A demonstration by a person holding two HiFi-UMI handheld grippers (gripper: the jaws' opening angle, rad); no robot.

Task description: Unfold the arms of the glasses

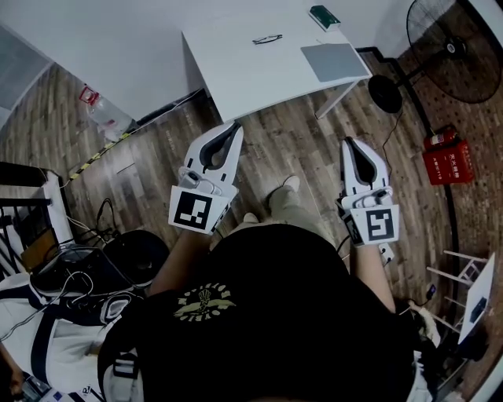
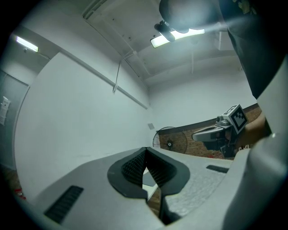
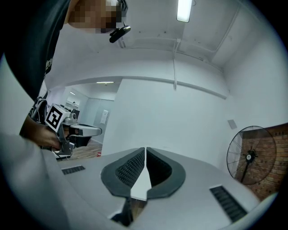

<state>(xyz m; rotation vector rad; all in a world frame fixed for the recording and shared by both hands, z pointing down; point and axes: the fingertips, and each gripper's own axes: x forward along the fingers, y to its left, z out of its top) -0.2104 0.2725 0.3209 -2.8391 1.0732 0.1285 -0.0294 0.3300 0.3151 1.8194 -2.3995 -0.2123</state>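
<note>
Two white hand-held grippers were in front of your body, and both carried nothing. Your left gripper (image 1: 233,127) had its dark ribbed fingers (image 2: 130,170) pressed together at the tips, with only air in the small gap behind them. Your right gripper (image 1: 350,143) was the same: its fingers (image 3: 128,170) were closed on each other and empty. I judge that you held them closed like this because the work had not begun. You stood well apart from the white rectangular tabletop (image 1: 236,71), so nothing was within reach.

The thin dark-framed glasses (image 1: 267,38) lay alone on the far part of that tabletop. In the head view they were too small to tell whether the arms were folded. A flat grey rectangular pad (image 1: 334,61) lay near the right edge, and a small green object (image 1: 324,16) sat beyond it at the far corner, both apart from the glasses.

The floor (image 1: 275,141) was of dark wooden planks. A black standing fan (image 1: 452,47) stood at the right before a brick wall (image 3: 272,148), with a red box (image 1: 448,161) on the floor near it. A clear plastic bottle (image 1: 98,110) lay at the left by the white wall.
</note>
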